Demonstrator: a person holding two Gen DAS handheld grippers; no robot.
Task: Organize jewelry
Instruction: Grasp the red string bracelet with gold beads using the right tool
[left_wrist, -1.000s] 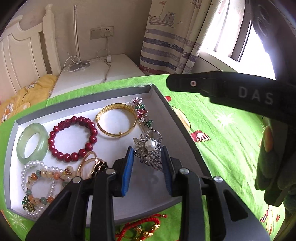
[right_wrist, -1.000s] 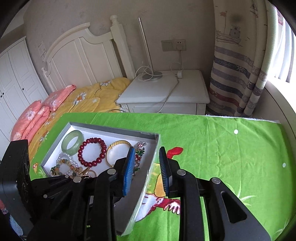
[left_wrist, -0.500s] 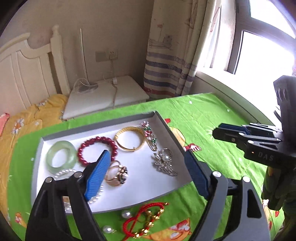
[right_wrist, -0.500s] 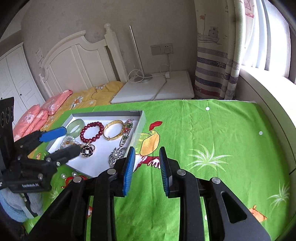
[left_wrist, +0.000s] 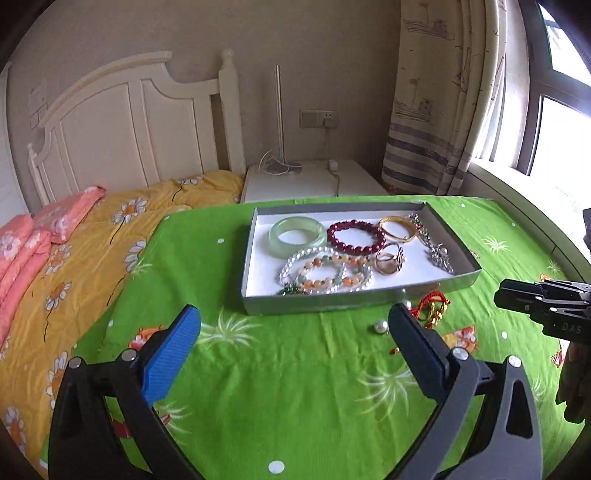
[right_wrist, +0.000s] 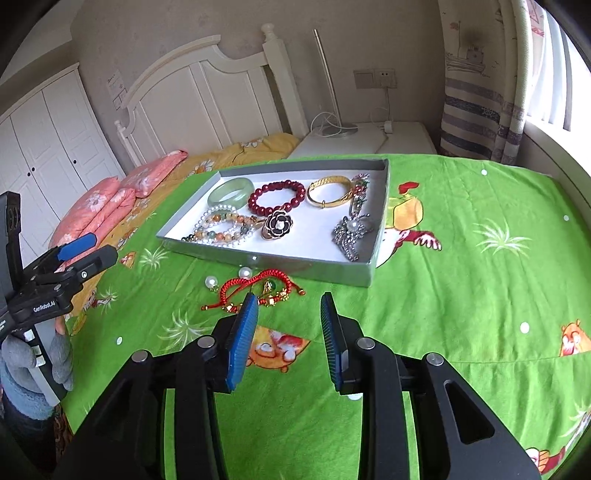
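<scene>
A grey tray (left_wrist: 332, 303) (right_wrist: 295, 266) on the green cloth holds a jade bangle (left_wrist: 297, 235), a red bead bracelet (left_wrist: 355, 236), a gold bangle (left_wrist: 399, 229), bead strands (left_wrist: 325, 273), a flower ring (right_wrist: 279, 222) and a silver pearl brooch (right_wrist: 351, 230). A red cord bracelet (right_wrist: 258, 288) (left_wrist: 432, 308) and two loose pearls (right_wrist: 211, 281) (left_wrist: 381, 326) lie on the cloth in front of the tray. My left gripper (left_wrist: 295, 341) is wide open and empty, back from the tray. My right gripper (right_wrist: 289, 319) is open and empty, just short of the red cord bracelet.
A bed with a yellow quilt (left_wrist: 74, 266) and pink pillows (right_wrist: 110, 199) lies to the left. A white nightstand (left_wrist: 314, 181) with a lamp and cables stands behind the tray. A curtain and window (left_wrist: 535, 110) are on the right.
My left gripper released the silver brooch in the tray, opened wide and pulled back and to the left. My right gripper pulled back from the tray's edge to the cloth in front of it.
</scene>
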